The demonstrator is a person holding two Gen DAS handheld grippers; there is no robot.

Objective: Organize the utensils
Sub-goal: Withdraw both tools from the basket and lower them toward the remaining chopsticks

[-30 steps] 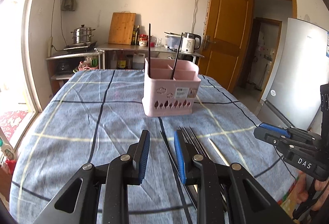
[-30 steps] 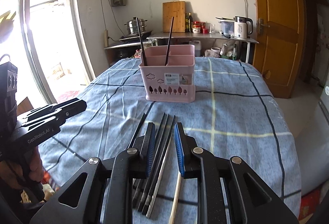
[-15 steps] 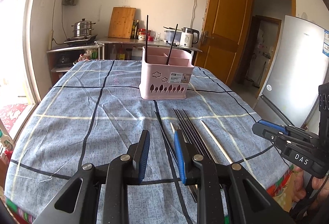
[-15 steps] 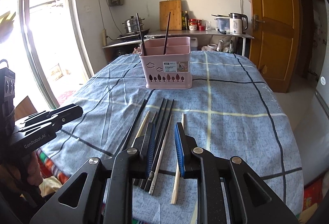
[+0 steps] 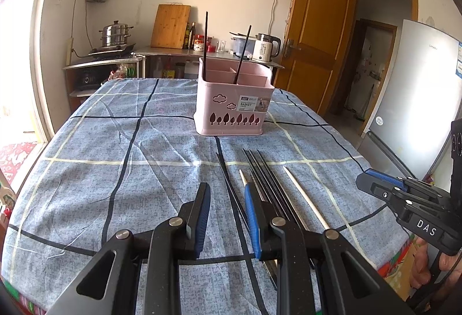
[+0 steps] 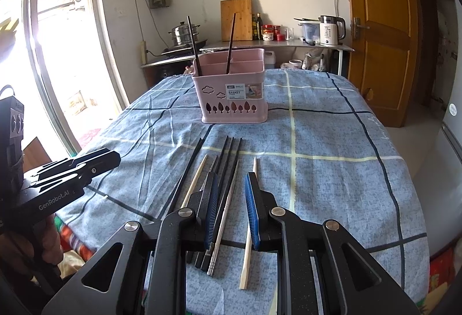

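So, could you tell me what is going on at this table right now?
A person holds a gripper in each hand over a blue checked tablecloth, sorting chopsticks into a pink basket. Two black chopsticks already stand in it. A bundle of black chopsticks and two pale wooden ones lie loose on the cloth. The right gripper and the left gripper hover above them, jaws open, holding nothing.
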